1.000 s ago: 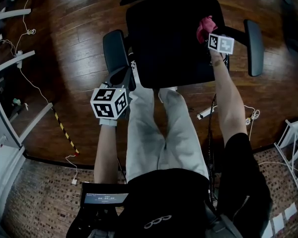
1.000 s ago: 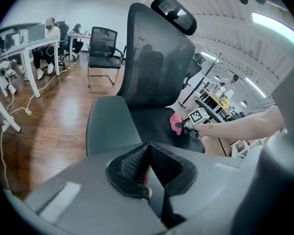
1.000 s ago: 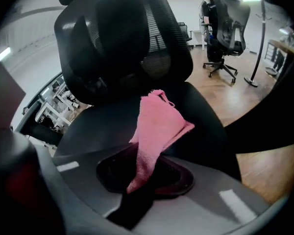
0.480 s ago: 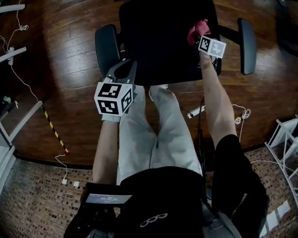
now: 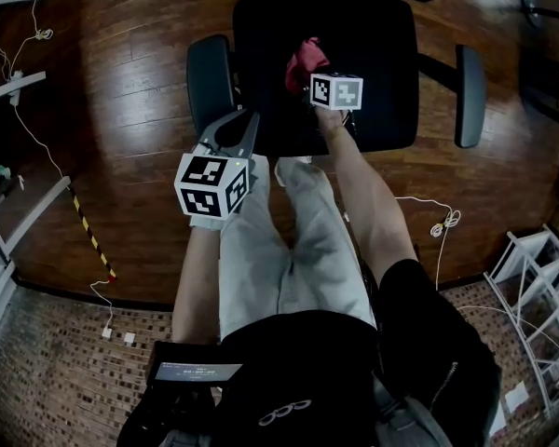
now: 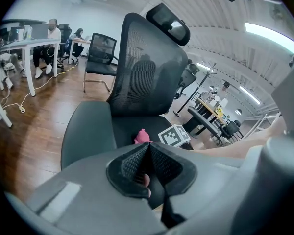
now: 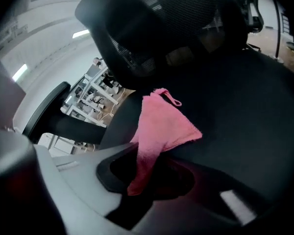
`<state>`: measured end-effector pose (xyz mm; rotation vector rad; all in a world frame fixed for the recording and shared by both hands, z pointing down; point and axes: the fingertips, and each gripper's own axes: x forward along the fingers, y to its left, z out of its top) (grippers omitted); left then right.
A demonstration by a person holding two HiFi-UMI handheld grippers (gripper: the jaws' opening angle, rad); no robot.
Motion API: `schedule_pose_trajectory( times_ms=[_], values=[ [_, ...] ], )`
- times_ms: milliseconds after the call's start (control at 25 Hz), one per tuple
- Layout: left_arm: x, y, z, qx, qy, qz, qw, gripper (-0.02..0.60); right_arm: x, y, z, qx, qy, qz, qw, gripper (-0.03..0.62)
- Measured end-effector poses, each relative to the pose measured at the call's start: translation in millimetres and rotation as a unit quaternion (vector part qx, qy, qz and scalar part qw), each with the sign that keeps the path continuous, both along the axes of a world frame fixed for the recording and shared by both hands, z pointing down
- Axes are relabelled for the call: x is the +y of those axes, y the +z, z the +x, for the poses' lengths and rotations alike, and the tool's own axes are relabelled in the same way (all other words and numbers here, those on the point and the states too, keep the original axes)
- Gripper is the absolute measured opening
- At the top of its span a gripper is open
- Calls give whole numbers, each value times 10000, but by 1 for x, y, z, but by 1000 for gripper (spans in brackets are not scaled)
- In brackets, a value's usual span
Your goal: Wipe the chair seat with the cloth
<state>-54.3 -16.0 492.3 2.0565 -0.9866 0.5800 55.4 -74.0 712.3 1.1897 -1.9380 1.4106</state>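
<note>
Head view, nearest stuff first: the person's light trousers run up to the front edge of the black chair seat. The left gripper hangs over the seat's front-left corner, just beside the left armrest. Left gripper view shows its fingers pressed together with nothing between them.

A bit further in, the right gripper has its fingers clamped on the cloth, which sits left of the seat's middle. In the right gripper view it's a pink terry cloth: bunched narrow at the fingers, fanning into a rough triangle that lies on the seat fabric, with a little loop at the far corner. Behind it is the mesh backrest.
</note>
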Motion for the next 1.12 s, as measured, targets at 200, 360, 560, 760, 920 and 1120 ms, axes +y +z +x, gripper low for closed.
schedule_pose_trajectory(
  times_ms=[200, 360, 560, 760, 920, 1120],
  values=[
    [1, -1, 0, 66, -45, 36, 10000, -6, 9, -13, -60, -378, -486, 66, 9981, 64],
    [1, -3, -1, 129, -92, 14, 9999, -6, 22, -28, -102, -918, -949, 121, 9912, 64],
    [1, -2, -2, 54, -57, 67, 9999, -6, 29, -28, -115, -1067, -1110, 162, 9879, 64],
    [0, 0, -6, -88, -69, 148, 9998, -6, 27, -22, -94, -867, -1146, 253, 9893, 64],
    [1, 0, -3, -202, -79, 172, 9996, -6, 26, -15, -48, -581, -862, 234, 9943, 64],
    [-1, 1, -6, -339, -169, 208, 9991, -6, 27, 1, 21, -228, -475, 162, 9985, 64]
  ],
)
